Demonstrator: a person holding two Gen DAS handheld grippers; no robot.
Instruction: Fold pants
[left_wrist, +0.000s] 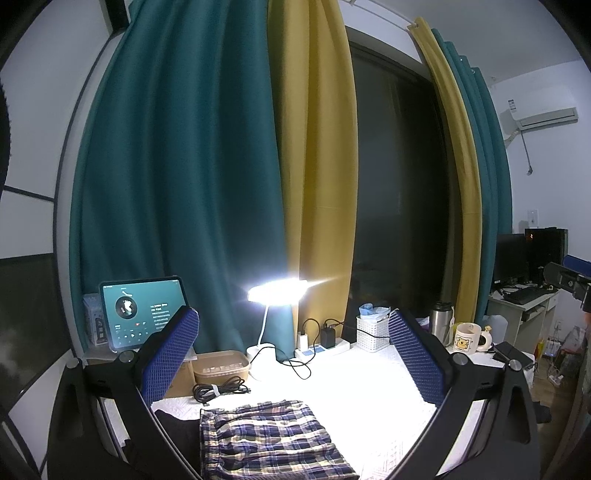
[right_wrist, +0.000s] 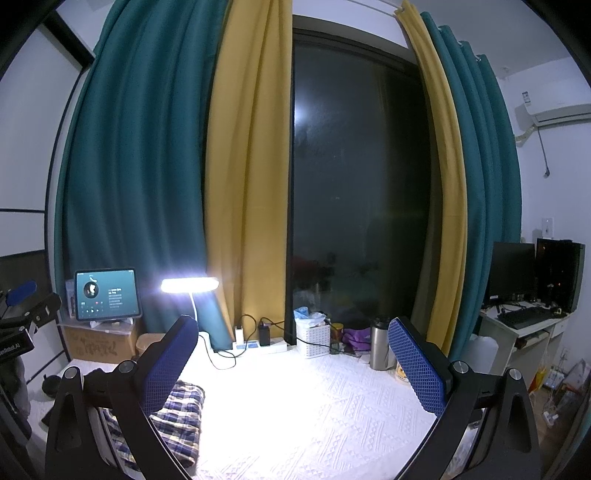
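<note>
Blue and cream plaid pants (left_wrist: 269, 439) lie folded into a flat bundle on the white textured cloth (left_wrist: 362, 384), low in the left wrist view, between and below the fingers. My left gripper (left_wrist: 293, 354) is open and empty, held above the pants. In the right wrist view the same pants (right_wrist: 177, 417) show at the lower left, partly behind the left blue pad (right_wrist: 166, 369). My right gripper (right_wrist: 293, 363) is open and empty above bare cloth (right_wrist: 314, 413), to the right of the pants.
At the back stand a lit desk lamp (left_wrist: 277, 291), a tablet (left_wrist: 142, 314), a power strip (left_wrist: 325, 349), a white basket (left_wrist: 371, 334), a steel flask (left_wrist: 441, 319), a mug (left_wrist: 467, 338) and a brown box (left_wrist: 221, 365). A coiled cable (left_wrist: 218, 391) lies near the pants. Curtains hang behind.
</note>
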